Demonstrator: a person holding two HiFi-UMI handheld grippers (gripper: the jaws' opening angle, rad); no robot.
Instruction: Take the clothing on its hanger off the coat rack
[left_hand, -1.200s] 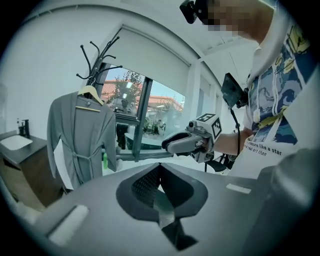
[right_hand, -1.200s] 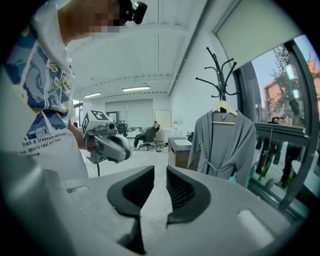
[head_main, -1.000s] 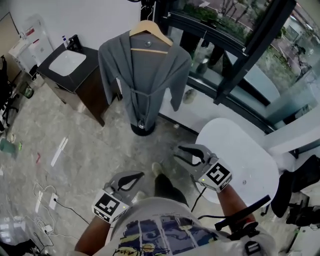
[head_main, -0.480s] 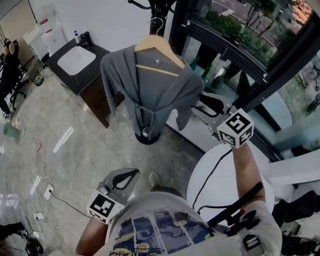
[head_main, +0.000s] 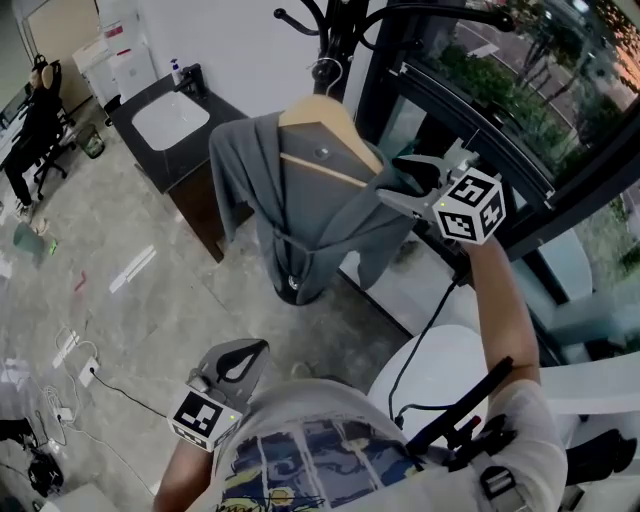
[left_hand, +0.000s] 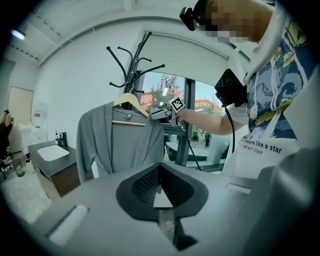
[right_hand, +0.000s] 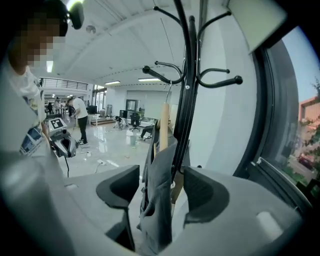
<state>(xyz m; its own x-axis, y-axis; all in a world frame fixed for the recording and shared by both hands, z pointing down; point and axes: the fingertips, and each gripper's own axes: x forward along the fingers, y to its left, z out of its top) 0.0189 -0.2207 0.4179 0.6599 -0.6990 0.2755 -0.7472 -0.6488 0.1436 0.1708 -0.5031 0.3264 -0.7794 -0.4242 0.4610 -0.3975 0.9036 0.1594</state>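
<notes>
A grey robe (head_main: 300, 215) hangs on a wooden hanger (head_main: 330, 120) hooked over the black coat rack (head_main: 335, 35). My right gripper (head_main: 398, 178) is raised at the hanger's right shoulder. In the right gripper view its jaws are opening around the robe's shoulder (right_hand: 157, 200) and the hanger's end (right_hand: 164, 125), with a gap on each side; the rack pole (right_hand: 190, 75) stands just behind. My left gripper (head_main: 262, 346) hangs low by my waist, shut and empty (left_hand: 160, 170). It looks toward the robe (left_hand: 125, 145) and the right gripper (left_hand: 159, 114).
A dark cabinet with a white sink (head_main: 170, 120) stands left of the rack. A round white table (head_main: 440, 370) is below my right arm. Black window frames (head_main: 480, 120) run behind the rack. Cables and a power strip (head_main: 70, 370) lie on the floor at left.
My right gripper has risen from beside the white table to the hanger's right shoulder, and its jaws have spread. The left gripper has stayed low. The view has tilted up toward the rack.
</notes>
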